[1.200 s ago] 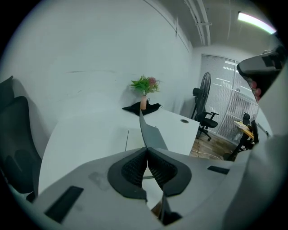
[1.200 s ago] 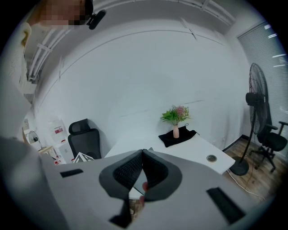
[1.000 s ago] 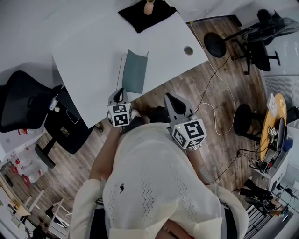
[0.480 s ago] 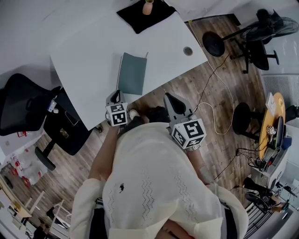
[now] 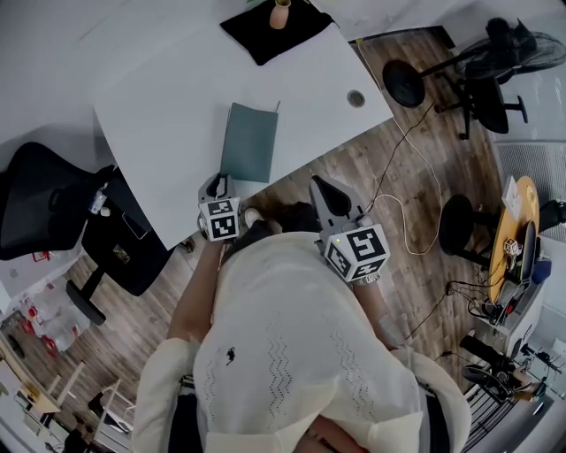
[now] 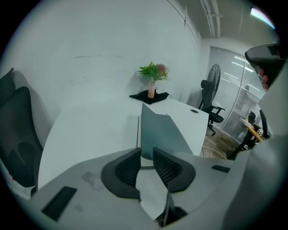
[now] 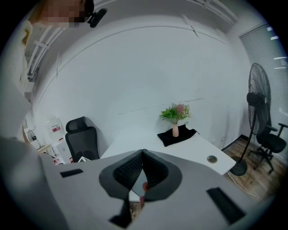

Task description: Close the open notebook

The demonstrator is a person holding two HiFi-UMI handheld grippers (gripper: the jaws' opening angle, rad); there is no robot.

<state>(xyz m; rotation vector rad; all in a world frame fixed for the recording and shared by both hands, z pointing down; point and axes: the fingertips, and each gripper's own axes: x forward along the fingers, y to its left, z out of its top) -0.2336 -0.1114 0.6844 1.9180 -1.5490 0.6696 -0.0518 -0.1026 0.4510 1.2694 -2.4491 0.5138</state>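
The grey-green notebook (image 5: 250,142) lies on the white table (image 5: 168,115) with its cover over the pages; a thin white page edge shows along its left side. In the left gripper view the notebook's (image 6: 163,130) cover looks slightly raised just beyond the jaw tips. My left gripper (image 5: 217,182) sits at the table's near edge, just short of the notebook. Its jaws have just been opening: a narrow gap stands between them with nothing in it (image 6: 146,152). My right gripper (image 5: 329,196) hangs over the wooden floor beside the table, shut on nothing (image 7: 143,152).
A vase with flowers (image 5: 281,12) stands on a black cloth (image 5: 265,34) at the table's far end. A round cable hole (image 5: 355,97) is near the right edge. A black office chair (image 5: 44,199) stands to the left, more chairs and a fan (image 5: 495,53) to the right.
The notebook's cover has come down from a tilted stand to lie over the pages. My left gripper has drawn back a little from the notebook's near corner and its jaws have parted.
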